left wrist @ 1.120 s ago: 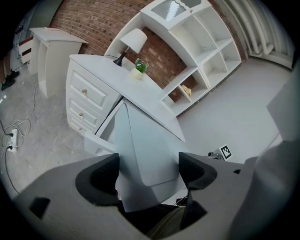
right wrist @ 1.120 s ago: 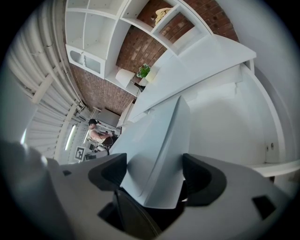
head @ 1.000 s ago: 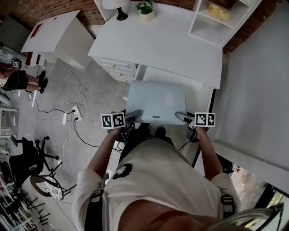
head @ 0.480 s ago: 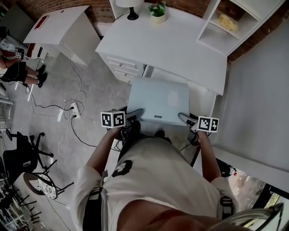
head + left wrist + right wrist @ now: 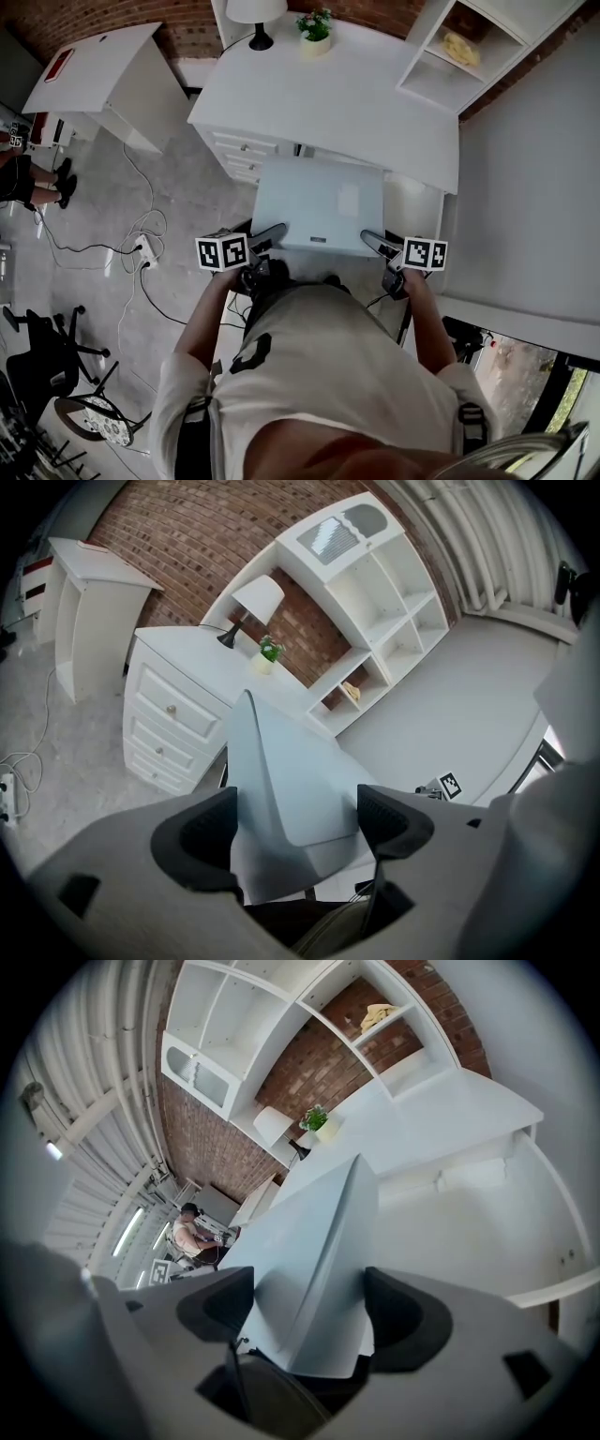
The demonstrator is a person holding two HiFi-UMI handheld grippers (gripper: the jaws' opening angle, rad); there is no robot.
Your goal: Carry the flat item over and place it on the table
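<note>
My left tool [image 5: 270,234] and right tool [image 5: 375,244] sit side by side ahead of my chest, each clamped on a near corner of the flat item [image 5: 319,202]. My left forearm [image 5: 208,314] and right forearm [image 5: 429,319] reach forward with elbows bent, and both tools tip slightly downward.

A table lamp with a white shade and black base [image 5: 256,13] stands at 12 o'clock in the head view. Just right of it is a small green plant in a pale pot [image 5: 316,30]. At 1 o'clock, a white open shelf unit [image 5: 441,80] holds a crumpled yellow object [image 5: 461,47]. At 10 o'clock is a narrow white side desk [image 5: 103,70] with a flat red object [image 5: 58,64] on it. A white power strip with trailing cables [image 5: 143,250] lies on the grey floor [image 5: 187,187] at 9 o'clock. A black office chair [image 5: 47,347] is at 8 o'clock.
</note>
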